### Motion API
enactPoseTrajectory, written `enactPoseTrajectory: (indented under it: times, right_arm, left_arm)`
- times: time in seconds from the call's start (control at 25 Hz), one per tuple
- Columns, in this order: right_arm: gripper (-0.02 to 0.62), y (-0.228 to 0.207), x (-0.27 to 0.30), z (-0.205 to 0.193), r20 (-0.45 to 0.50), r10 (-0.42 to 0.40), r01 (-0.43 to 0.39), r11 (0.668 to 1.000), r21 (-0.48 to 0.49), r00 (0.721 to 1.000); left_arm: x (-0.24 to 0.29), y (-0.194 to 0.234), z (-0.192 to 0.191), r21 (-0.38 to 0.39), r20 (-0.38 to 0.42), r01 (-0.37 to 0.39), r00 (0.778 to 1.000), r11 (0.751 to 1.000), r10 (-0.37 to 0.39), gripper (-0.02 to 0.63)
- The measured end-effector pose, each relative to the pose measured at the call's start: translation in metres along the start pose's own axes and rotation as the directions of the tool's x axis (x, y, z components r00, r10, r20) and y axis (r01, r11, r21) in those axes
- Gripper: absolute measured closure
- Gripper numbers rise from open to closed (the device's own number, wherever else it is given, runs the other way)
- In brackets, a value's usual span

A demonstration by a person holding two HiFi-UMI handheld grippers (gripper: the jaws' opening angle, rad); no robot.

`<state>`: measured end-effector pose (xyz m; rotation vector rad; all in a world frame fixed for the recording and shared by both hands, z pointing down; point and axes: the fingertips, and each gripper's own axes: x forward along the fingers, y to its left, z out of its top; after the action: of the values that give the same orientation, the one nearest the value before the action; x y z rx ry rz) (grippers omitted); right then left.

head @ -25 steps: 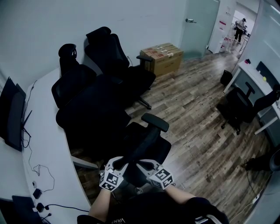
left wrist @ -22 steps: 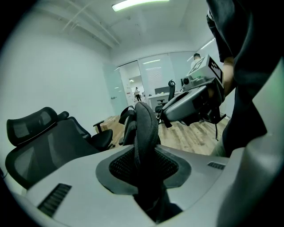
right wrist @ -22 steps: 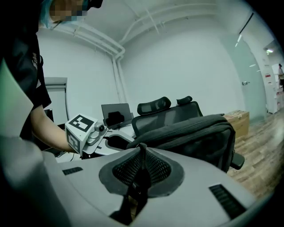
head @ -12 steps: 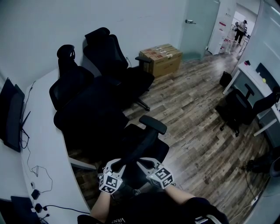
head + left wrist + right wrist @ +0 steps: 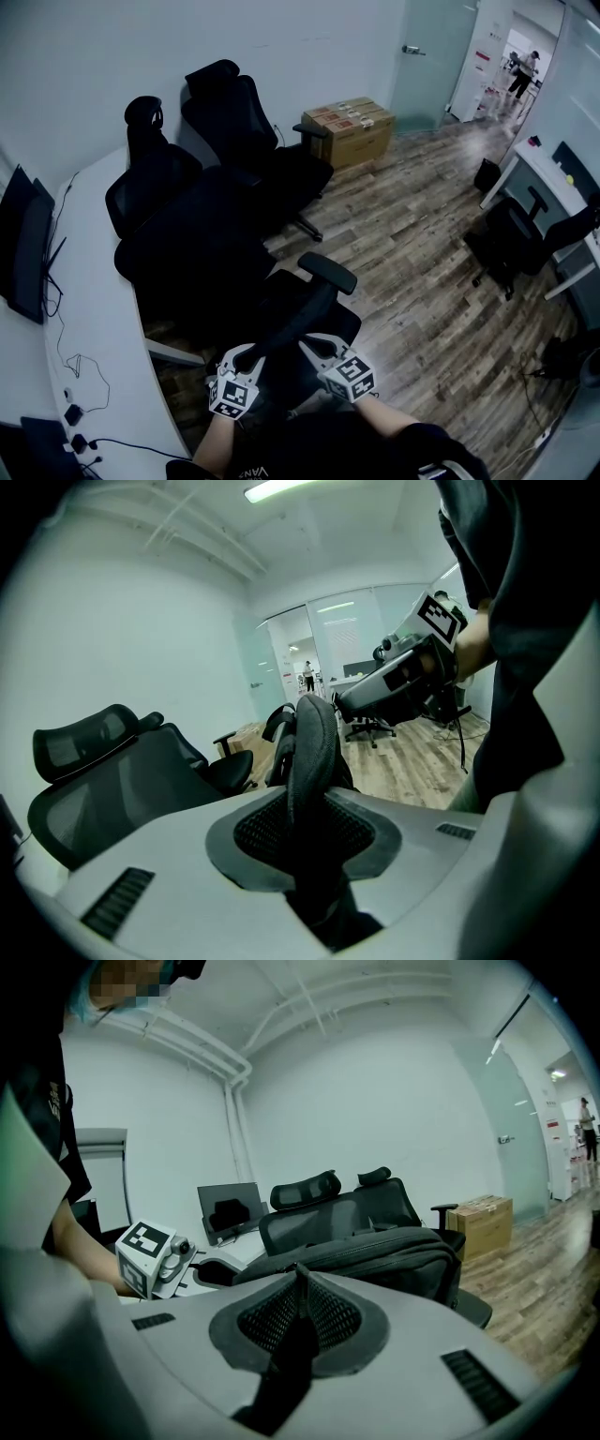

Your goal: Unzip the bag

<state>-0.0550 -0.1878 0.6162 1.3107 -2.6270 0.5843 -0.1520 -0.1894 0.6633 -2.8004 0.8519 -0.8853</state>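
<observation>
A black bag (image 5: 286, 314) lies on an office chair's seat just in front of me. It also shows in the right gripper view as a long dark bundle, the bag (image 5: 375, 1251). My left gripper (image 5: 246, 361) has just been closing, with a thick padded black strap (image 5: 314, 752) of the bag between its pads, which press on it. My right gripper (image 5: 314, 349) is shut on a thin black tab (image 5: 300, 1288) at the bag's near edge; I cannot tell whether it is the zip pull. The two grippers stand close together and face each other.
Several black office chairs (image 5: 169, 178) crowd the left side beside a curved white desk (image 5: 94, 309) with monitors (image 5: 23, 244) and cables. Cardboard boxes (image 5: 349, 127) sit by the far wall. Wooden floor (image 5: 422, 272) stretches to the right, and a person (image 5: 525, 75) stands far off past the doorway.
The right gripper has shifted slightly right and up, away from the left one. The left gripper has stayed almost in place on the strap.
</observation>
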Motion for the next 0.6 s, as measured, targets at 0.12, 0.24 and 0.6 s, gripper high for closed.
enactPoseTrajectory:
  times: [0.12, 0.24, 0.6]
  right_arm:
    - [0.534, -0.004, 0.000, 0.004, -0.005, 0.006, -0.006, 1.000, -0.006, 1.000]
    - [0.534, -0.010, 0.000, 0.008, -0.002, 0.006, -0.006, 1.000, -0.004, 1.000]
    - [0.534, -0.038, -0.004, 0.018, 0.000, -0.011, 0.011, 1.000, 0.005, 1.000]
  left_arm:
    - [0.002, 0.001, 0.002, -0.007, -0.003, -0.010, 1.000, 1.000, 0.010, 0.502]
    - [0.005, 0.003, 0.004, -0.014, -0.007, -0.021, 1.000, 1.000, 0.021, 0.502]
    - [0.010, 0.004, 0.010, -0.039, -0.027, -0.064, 0.998, 0.997, 0.063, 0.503]
